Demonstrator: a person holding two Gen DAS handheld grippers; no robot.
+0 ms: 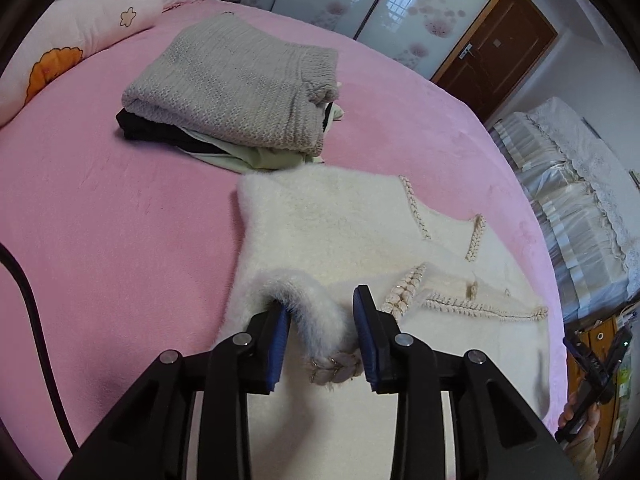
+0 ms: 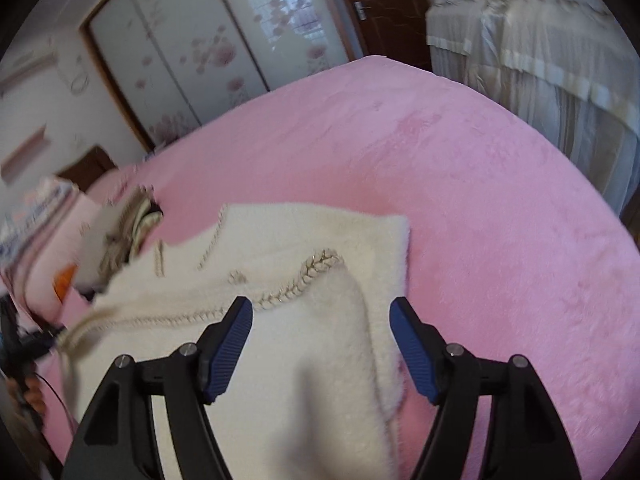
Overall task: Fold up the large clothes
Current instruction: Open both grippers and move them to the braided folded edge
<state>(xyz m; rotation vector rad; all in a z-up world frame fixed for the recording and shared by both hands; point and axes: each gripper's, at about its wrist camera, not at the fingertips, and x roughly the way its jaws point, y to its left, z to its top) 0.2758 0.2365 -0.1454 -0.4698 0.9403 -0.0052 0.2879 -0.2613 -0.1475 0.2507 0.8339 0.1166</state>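
Cardigan (image 1: 340,224) lay half-folded on the bed (image 1: 100,220), both grippers' fingers apart, so that fluffy cuff (image 1: 316,316) between the left fingers (image 1: 280,344) could've snagged and undone the fold.

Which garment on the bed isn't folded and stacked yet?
The fluffy white cardigan, spread beside the pile; the grey knit sweater tops the folded stack.

Black gripper (image 1: 322,320) frames w/ blue ribbed pads (image 2: 230,354), silver screws.
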